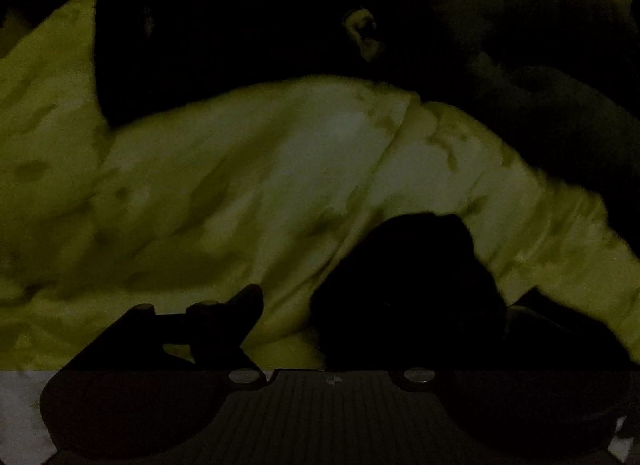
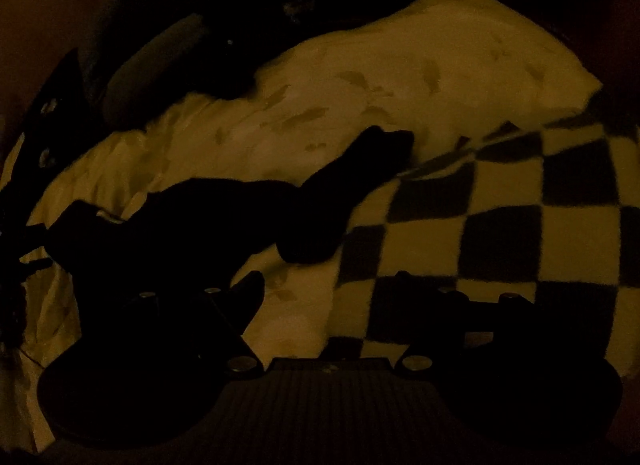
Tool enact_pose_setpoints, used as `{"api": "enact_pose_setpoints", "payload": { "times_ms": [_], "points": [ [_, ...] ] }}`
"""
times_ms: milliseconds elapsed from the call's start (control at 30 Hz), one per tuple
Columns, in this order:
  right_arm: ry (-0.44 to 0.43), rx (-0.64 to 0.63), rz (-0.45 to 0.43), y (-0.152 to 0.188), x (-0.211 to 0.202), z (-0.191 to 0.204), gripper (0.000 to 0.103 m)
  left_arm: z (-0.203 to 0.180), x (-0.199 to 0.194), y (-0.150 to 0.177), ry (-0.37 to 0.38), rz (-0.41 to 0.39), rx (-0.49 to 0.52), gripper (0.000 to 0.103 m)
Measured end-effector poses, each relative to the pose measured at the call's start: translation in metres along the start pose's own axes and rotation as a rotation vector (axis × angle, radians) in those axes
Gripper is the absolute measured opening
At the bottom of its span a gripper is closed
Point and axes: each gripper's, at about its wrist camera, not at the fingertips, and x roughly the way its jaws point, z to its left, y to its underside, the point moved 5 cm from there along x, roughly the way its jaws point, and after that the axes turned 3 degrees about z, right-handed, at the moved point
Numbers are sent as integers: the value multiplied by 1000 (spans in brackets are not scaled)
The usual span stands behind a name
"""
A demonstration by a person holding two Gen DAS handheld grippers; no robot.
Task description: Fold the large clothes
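The light is very dim. A dark garment [image 1: 224, 37] lies across pale patterned bedding [image 1: 240, 169] in the left wrist view; a dark fold of it [image 1: 404, 289] hangs over the right finger of my left gripper [image 1: 332, 305], whose left finger [image 1: 240, 313] shows. In the right wrist view a dark piece of clothing [image 2: 224, 217] stretches across the bedding [image 2: 400, 77] just ahead of my right gripper [image 2: 332, 297]. Its left finger [image 2: 244, 297] sits at the cloth's edge, its right finger [image 2: 436, 305] over a checkered blanket [image 2: 500, 217]. The fingers stand wide apart.
The checkered blanket covers the right side of the bed. Dark bundled items [image 2: 168, 45] lie at the far left of the bedding. A dark mass [image 1: 540, 65] fills the upper right of the left wrist view.
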Motion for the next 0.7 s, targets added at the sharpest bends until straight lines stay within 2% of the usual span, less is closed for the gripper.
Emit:
{"api": "enact_pose_setpoints", "payload": {
  "times_ms": [67, 133, 200, 300, 333, 400, 467, 600, 700],
  "points": [
    [-2, -14, 5, 0, 2, 3, 77, 7, -2, 13, -38, 15, 1, 103],
    [-10, -12, 15, 1, 4, 5, 77, 11, -12, 29, -87, -4, 4, 103],
    [-15, -11, 26, 2, 7, 5, 78, 6, -23, 44, -91, -42, 68, 103],
    [-13, -8, 39, 4, 10, 4, 78, -5, -35, 63, -217, -87, 173, 103],
    [-17, -5, 41, 5, 11, 4, 78, -11, -39, 69, -221, -107, 191, 103],
    [-21, -6, 51, 8, 12, 5, 78, -30, -41, 80, -137, -113, 232, 103],
    [-22, -11, 67, 11, 15, 7, 79, -58, -41, 95, -43, -69, 296, 103],
    [-29, -23, 86, 15, 17, 9, 79, -104, -35, 115, 6, -56, 386, 103],
    [-27, -28, 96, 17, 17, 9, 80, -134, -19, 118, 7, -63, 426, 103]
  ]
}}
